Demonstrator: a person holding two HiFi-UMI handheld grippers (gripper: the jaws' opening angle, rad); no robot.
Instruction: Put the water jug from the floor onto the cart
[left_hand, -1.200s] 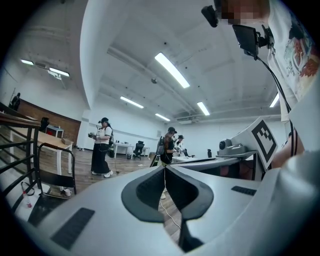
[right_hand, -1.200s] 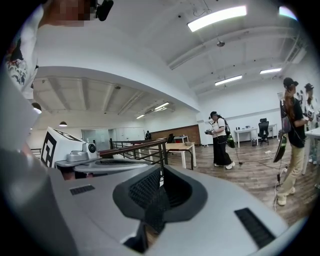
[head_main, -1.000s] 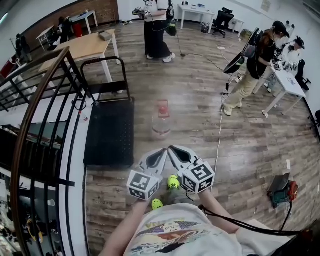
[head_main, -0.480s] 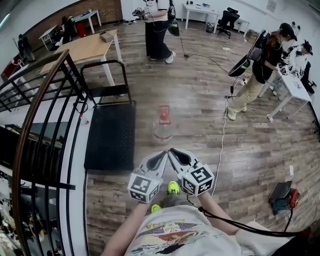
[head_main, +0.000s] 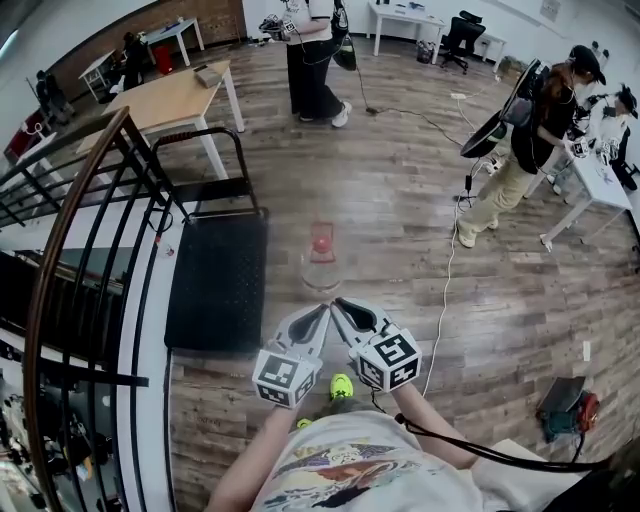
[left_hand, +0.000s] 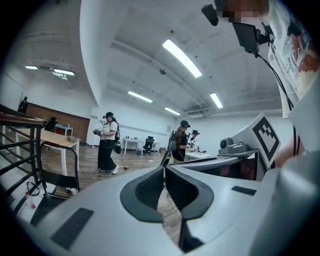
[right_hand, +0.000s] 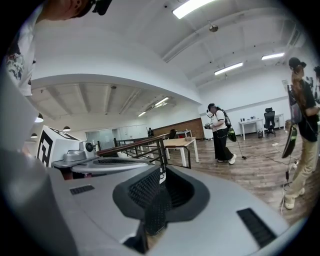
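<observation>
The water jug (head_main: 320, 264), clear with a red cap, stands upright on the wooden floor just beyond my two grippers. To its left lies the cart (head_main: 217, 282), a black flat platform with a black tube handle (head_main: 204, 152) at its far end. My left gripper (head_main: 321, 311) and right gripper (head_main: 338, 304) are held side by side in front of my chest, tips close together and pointing at the jug without touching it. Both are shut and empty. The left gripper view shows its jaws (left_hand: 164, 172) closed, and so does the right gripper view (right_hand: 160, 176). Neither gripper view shows the jug.
A black stair railing (head_main: 70, 215) runs along the left beside the cart. A wooden table (head_main: 170, 95) stands past the cart's handle. A white cable (head_main: 445, 262) trails over the floor on the right. People stand at the back (head_main: 312, 55) and at the right (head_main: 530, 140).
Both grippers have come forward together toward the jug, which now sits closer to their tips. Their jaws have stayed shut.
</observation>
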